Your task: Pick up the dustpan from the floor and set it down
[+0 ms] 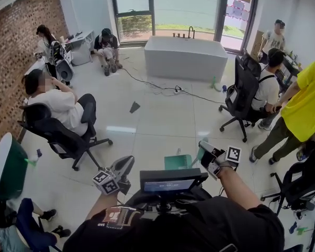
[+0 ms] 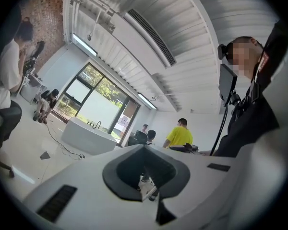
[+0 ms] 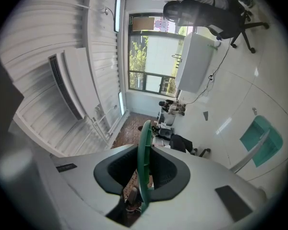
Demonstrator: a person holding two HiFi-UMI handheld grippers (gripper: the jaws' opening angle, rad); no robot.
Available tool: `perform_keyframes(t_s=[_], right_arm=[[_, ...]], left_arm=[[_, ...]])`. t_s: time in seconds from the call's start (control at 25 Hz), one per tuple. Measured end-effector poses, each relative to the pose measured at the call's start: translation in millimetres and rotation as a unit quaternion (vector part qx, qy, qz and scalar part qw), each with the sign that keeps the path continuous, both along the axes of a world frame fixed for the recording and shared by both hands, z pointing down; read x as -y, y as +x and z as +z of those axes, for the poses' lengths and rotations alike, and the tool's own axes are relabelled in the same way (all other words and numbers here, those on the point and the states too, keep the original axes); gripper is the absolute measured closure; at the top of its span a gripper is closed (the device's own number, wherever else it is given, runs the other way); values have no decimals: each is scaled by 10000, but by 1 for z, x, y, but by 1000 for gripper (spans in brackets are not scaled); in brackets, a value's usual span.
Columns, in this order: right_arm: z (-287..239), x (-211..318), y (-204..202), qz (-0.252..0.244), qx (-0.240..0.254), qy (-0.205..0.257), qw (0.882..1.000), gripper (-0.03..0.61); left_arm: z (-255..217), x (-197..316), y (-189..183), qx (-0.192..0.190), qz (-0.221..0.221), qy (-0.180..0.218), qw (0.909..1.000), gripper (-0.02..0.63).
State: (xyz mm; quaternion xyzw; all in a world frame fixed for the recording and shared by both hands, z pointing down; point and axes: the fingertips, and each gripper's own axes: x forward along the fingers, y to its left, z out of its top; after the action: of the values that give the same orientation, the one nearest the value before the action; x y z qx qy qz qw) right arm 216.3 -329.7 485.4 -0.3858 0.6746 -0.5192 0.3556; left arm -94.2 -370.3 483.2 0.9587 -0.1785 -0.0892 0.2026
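Teal plastic dustpan (image 1: 177, 162) hangs low at centre frame over the white tiled floor (image 1: 147, 121). The right gripper (image 1: 203, 150) pinches its thin green handle edge (image 3: 144, 162) between narrow jaws. Best lowered level and released only once it rests flat. The left gripper (image 1: 123, 168) is closed and empty.

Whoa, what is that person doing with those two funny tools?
A person holds a grabbing tool in each hand. The right tool is shut on the green handle of a teal dustpan, whose pan sits low by the white floor. Whether it is lifted off is hard to tell. The left tool holds nothing.
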Motion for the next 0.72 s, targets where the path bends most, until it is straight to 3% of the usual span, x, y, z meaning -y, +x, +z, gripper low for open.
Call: perform_keyframes(t_s=[0.28, 0.72], right_arm=[[5, 13, -5, 2, 59, -22, 10000, 517], [12, -3, -5, 12, -12, -53, 10000, 517]], left_arm=[[6, 17, -5, -60, 60, 50, 10000, 595], [5, -7, -11, -104, 53, -36, 9999, 595]])
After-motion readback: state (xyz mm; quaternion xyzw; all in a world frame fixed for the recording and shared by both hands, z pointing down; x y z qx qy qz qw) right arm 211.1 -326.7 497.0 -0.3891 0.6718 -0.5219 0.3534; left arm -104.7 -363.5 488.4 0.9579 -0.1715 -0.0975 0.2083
